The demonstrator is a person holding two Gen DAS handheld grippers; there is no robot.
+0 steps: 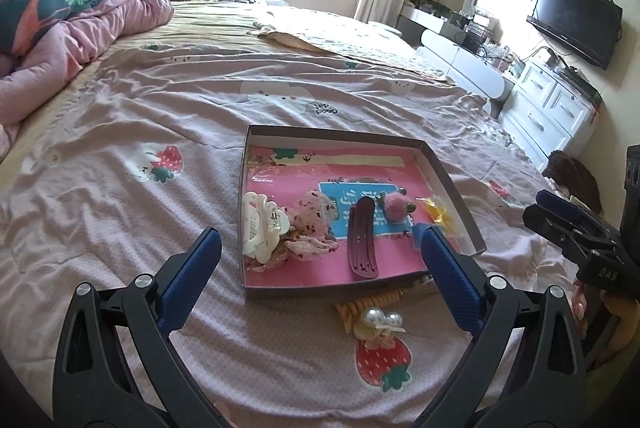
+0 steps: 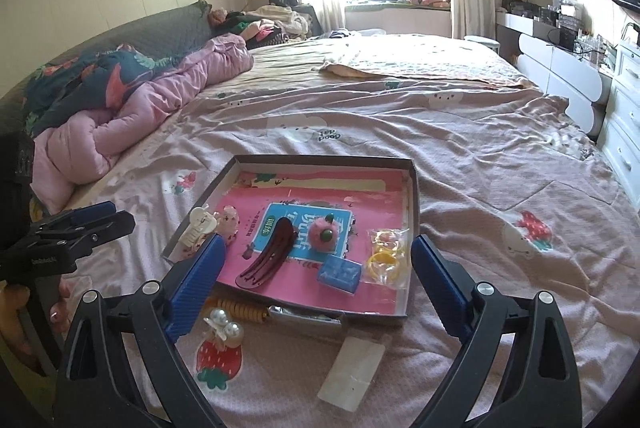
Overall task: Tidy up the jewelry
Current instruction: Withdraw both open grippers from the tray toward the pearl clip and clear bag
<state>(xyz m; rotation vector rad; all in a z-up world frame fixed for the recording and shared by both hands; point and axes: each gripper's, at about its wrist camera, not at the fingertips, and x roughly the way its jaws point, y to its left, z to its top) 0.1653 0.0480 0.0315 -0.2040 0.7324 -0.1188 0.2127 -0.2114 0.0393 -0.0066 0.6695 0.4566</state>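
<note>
Beyond both spread grippers (image 1: 320, 260) (image 2: 318, 268) lies the jewelry tray (image 1: 448, 180).

Pink-lined box (image 2: 412, 228); maroon barrette (image 2: 268, 256), white claw clip (image 1: 260, 228), blue block (image 2: 340, 274), yellow rings (image 2: 386, 260); strawberry-print pink bedspread (image 1: 160, 268).

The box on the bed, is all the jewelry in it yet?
Nearly. The box already holds the white claw clip, the dark red hair clip and the pink pompom. Both grippers are open and empty. The pearl clip and yellow coil tie still lie outside it.
</note>
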